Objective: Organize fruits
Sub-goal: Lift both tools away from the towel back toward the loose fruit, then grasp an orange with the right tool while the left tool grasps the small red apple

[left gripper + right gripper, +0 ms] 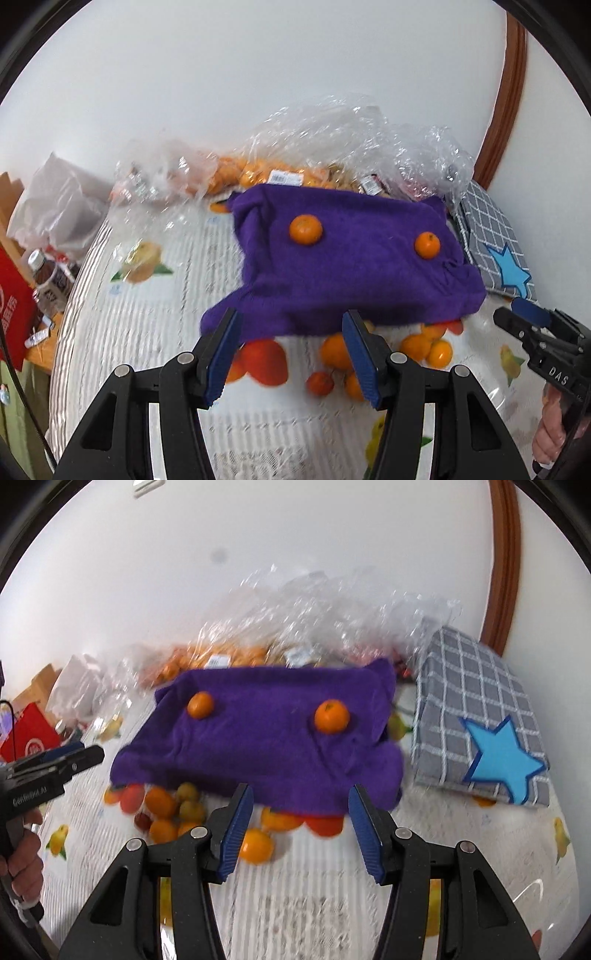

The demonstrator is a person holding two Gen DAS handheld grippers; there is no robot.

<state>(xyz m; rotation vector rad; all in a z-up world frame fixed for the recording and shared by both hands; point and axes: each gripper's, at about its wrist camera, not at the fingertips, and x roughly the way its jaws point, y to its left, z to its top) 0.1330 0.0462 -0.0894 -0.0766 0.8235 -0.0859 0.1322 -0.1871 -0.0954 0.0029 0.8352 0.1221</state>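
Two oranges sit on a purple towel (pixel 354 258) that is spread over a raised thing on the tabletop (pixel 147 295): the bigger orange (pixel 305 229) toward the left, the smaller orange (pixel 427 245) toward the right, well apart from each other. More fruit is piled loose just under the towel's near edge, the loose pile (pixel 170 808) being a mix of orange, yellowish and red pieces, some blurred. Bagged oranges (pixel 251 173) lie behind, inside crinkly clear plastic

Handling, as a guess: oranges are round, firm, light, with a slightly giving peel. They will roll off the soft towel if nudged, so grip across the widest part, from above, not hard. The towel is limp and would drag with the fruit

Left tongs (pixel 291 354) released, nothing between the blue pads, hovering above the near towel edge with loose fruit right below them. Right tongs (pixel 301 830) also released and empty, over the towel edge. Both towel oranges are beyond and above the tips, not touching, the bigger one nearer the left tongs' line

A grey checked box (pixel 476 716) with a blue star sits to the right
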